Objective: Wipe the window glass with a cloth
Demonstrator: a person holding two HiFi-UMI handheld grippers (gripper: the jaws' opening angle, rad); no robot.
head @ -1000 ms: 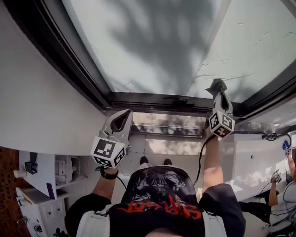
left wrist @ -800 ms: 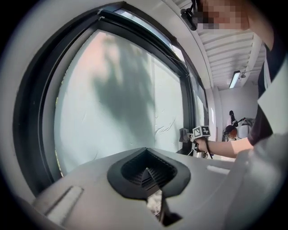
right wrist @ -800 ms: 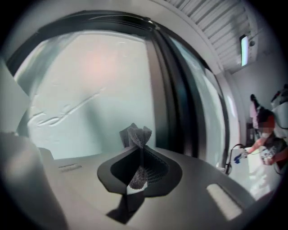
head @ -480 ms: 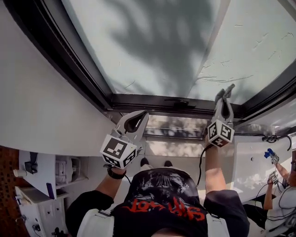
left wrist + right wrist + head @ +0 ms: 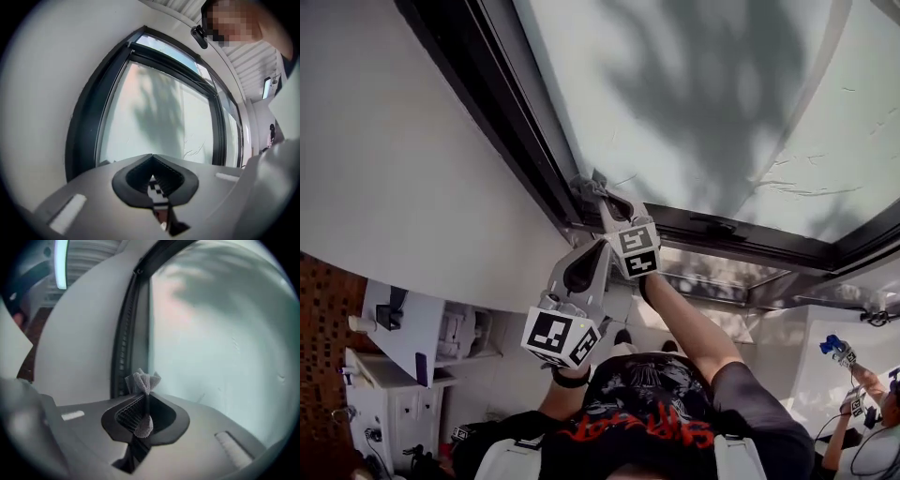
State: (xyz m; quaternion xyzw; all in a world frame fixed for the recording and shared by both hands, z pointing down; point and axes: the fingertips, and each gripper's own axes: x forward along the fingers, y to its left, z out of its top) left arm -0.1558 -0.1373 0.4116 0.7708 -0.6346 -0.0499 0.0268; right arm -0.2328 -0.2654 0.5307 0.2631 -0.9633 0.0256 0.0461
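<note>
One window glass (image 5: pixel 703 103) spreads ahead of both tools, edged by one dark frame (image 5: pixel 511 131). There are two grippers. The right gripper (image 5: pixel 592 190) is clamped on the single grey cloth (image 5: pixel 143 380), which bunches past its tips at the pane's corner, just beside the frame. The left gripper (image 5: pixel 598 249) sits just beneath it, jaws together on nothing. Half a second ago the right gripper was far to the right along the pane's bottom edge; it has since crossed over above the left one.
</note>
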